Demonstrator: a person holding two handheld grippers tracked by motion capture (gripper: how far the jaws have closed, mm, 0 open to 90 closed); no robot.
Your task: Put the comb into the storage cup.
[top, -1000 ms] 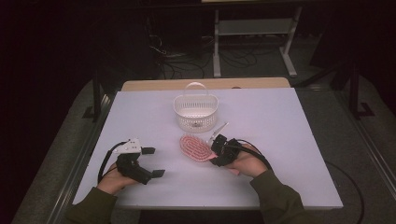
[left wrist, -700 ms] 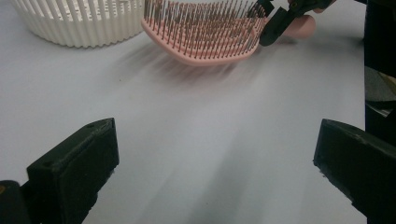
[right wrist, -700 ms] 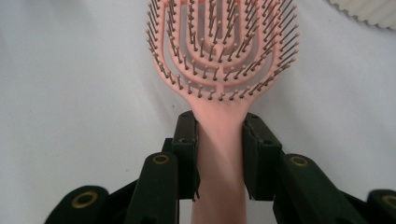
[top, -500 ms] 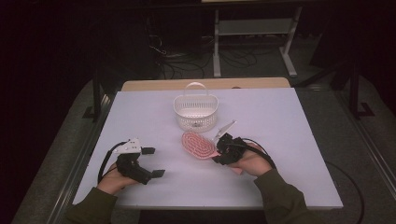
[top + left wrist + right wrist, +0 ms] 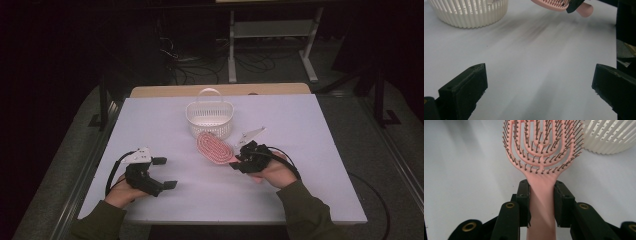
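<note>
Two claws: right claw (image 5: 541,202) clamps pink hairbrush (image 5: 541,147) by its handle; left claw (image 5: 536,95) gapes wide.

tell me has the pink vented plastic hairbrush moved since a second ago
Yes. The pink vented plastic hairbrush, clamped in the right gripper, has shifted up the high view toward the white slatted plastic basket.

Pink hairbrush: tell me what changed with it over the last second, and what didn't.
The right hand-held gripper, shut on the pink hairbrush by its handle, has carried the brush a little up the table toward the white basket. The left hand-held gripper stayed open and in place; the basket did not move.
</note>
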